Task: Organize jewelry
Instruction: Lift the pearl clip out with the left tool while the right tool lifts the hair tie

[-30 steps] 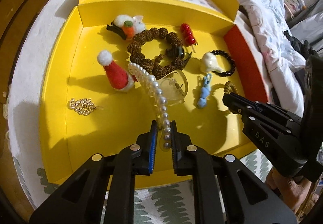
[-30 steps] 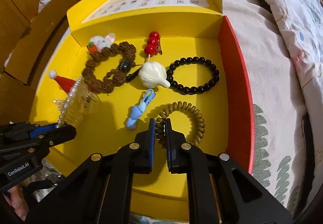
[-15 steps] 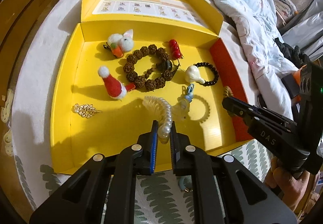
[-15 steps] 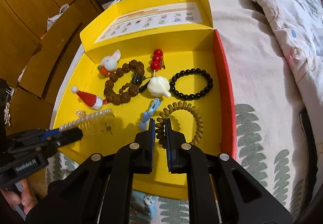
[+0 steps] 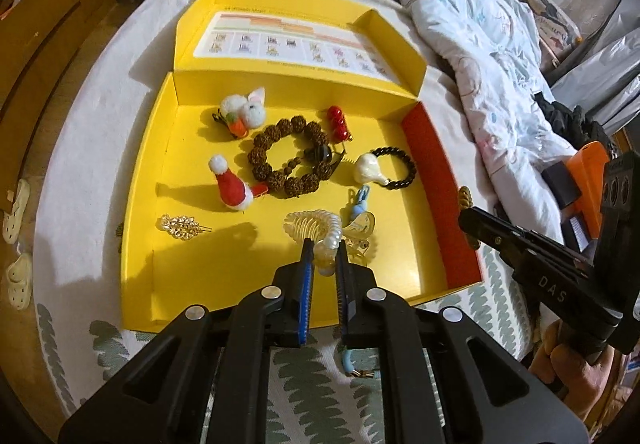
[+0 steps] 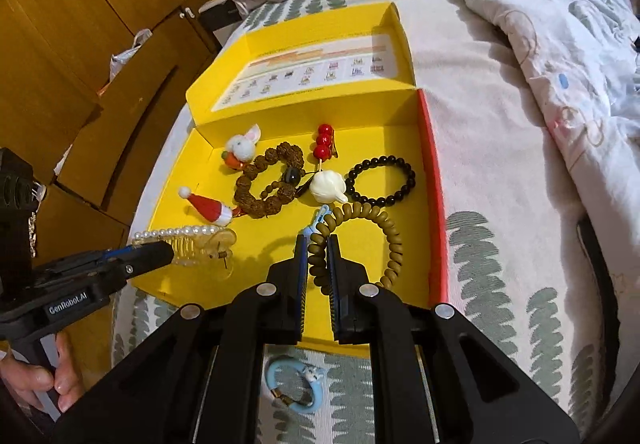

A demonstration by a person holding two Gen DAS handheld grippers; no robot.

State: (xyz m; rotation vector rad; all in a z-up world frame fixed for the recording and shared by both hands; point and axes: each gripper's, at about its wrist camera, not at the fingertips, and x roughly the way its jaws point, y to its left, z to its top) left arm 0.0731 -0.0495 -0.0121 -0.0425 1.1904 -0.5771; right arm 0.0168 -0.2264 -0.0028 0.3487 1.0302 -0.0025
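An open yellow box (image 5: pixel 144 204) (image 6: pixel 372 260) lies on the bed and holds jewelry. My left gripper (image 5: pixel 323 244) is shut on a clear pearl-trimmed hair comb (image 5: pixel 316 226), held above the box's front part; it also shows in the right wrist view (image 6: pixel 192 240). My right gripper (image 6: pixel 318 244) is shut on an olive spiral hair tie (image 6: pixel 384 228), lifted over the box's right front. In the box lie a Santa hat clip (image 5: pixel 232 184), a bunny clip (image 5: pixel 244 110), a brown seed bracelet (image 5: pixel 288 156), a red berry pin (image 5: pixel 338 118), a black bead bracelet (image 5: pixel 400 168), a white garlic charm (image 5: pixel 370 170), a blue clip (image 5: pixel 358 204) and a gold brooch (image 5: pixel 180 226).
A blue hair tie with a small animal charm (image 6: pixel 296 384) lies on the leaf-print sheet in front of the box. A crumpled quilt (image 5: pixel 460 16) covers the bed's right side. Wooden cabinets (image 6: pixel 80 44) stand to the left. The box lid (image 5: pixel 296 40) lies open at the back.
Both grippers have risen and pulled back from the box. The pearl comb and the spiral hair tie have lifted off the box floor with them.
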